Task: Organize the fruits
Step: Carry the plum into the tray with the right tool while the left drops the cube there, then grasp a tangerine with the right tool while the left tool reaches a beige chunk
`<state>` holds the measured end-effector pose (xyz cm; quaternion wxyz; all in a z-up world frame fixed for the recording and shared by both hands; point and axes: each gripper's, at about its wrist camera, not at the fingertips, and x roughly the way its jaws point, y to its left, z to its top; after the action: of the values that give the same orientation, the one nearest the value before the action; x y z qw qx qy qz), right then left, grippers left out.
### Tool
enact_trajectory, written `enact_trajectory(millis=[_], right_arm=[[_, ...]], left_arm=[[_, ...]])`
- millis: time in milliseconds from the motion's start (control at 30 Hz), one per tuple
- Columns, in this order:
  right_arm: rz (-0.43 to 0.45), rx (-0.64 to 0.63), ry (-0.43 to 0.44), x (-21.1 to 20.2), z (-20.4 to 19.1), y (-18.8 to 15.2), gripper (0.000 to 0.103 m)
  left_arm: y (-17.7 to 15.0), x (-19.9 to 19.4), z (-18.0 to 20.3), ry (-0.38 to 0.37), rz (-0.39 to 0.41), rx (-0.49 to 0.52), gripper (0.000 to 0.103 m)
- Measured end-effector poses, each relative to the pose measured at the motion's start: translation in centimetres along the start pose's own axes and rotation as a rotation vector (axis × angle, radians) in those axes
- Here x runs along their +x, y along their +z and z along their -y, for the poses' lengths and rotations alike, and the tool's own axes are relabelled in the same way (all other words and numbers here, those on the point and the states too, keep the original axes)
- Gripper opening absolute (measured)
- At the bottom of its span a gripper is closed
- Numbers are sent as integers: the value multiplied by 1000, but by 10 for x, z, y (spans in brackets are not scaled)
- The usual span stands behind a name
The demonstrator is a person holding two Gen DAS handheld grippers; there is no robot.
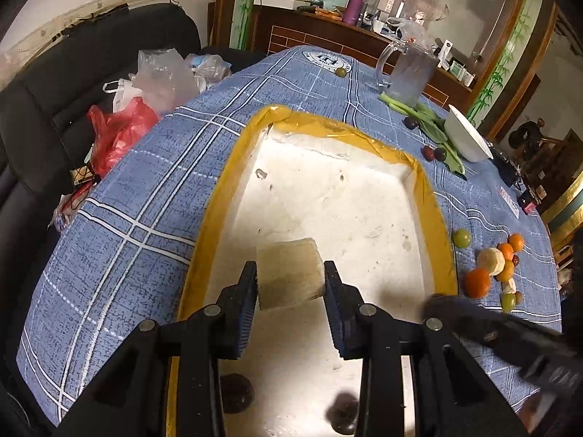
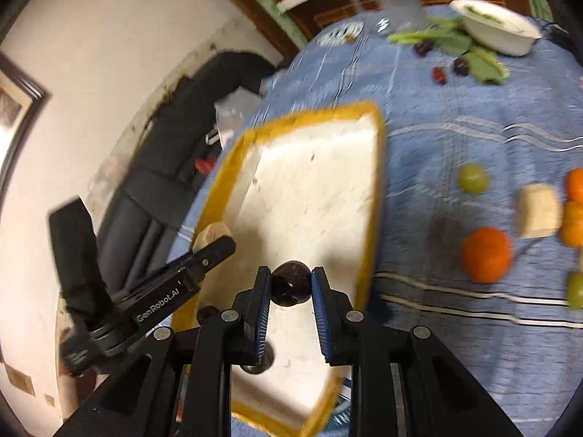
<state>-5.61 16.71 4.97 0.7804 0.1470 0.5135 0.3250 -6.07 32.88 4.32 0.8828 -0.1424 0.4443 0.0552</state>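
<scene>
While both hover over tray [image 1: 233,167], left gripper [image 1: 290,278] clamps banana chunk [image 1: 289,273], right gripper [image 2: 291,282] clamps dark plum [image 2: 291,282]

"GenRobot.AI" in white letters along the side of the left gripper [image 2: 215,251], readable in the right wrist view. Round white emblem [image 1: 327,60] printed on the blue checked cloth at the far end of the desk, lettering too small to make out. Labels on boxes [image 1: 460,69] on the sideboard beyond, also illegible. Nothing else readable in either view
</scene>
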Motion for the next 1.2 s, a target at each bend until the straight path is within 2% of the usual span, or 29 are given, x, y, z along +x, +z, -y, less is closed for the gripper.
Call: enact_trajectory(millis=[33,100,133,167,333,467,633,733,833,900,967,1100,1200], right_arm=[[-6,-8,-7,7,-3,0,27],[-14,-39,-42,18,-9,-1,28],[-14,-52,-53,22,-11,-1,31],[-11,-60,-59,22,-13,-1,32],[48,-78,-53,-8,-13,-2,34],[128,-105,-159,-41,-4,-16,38],[137,-86,-199,-69,17,-38,39],[173,-82,-242,-100,34,-49,39],[222,-62,-293,-132,54,-54,40],[261,-34,-338,-158,75,-56,40],[286,2,-368,-175,95,-58,40],[311,69,-379,-196,125,-62,40],[296,110,-375,-198,146,-65,39]], left_arm=[[-1,-1,-1,-1,3,0,39],[-1,-4,-5,-16,16,-10,64],[-1,-6,-7,-28,28,-21,67],[-1,-9,-10,-45,42,-31,67],[-2,-10,-10,-30,74,-43,68],[-3,-9,-10,3,93,-57,69],[-6,-3,5,83,80,23,72],[-9,-18,5,17,83,1,72],[-12,-50,17,-28,139,17,73],[-14,-68,31,-67,171,38,83],[-17,-79,48,-114,189,51,85],[-19,-77,85,-201,152,70,86],[-23,-62,117,-248,100,100,86]])
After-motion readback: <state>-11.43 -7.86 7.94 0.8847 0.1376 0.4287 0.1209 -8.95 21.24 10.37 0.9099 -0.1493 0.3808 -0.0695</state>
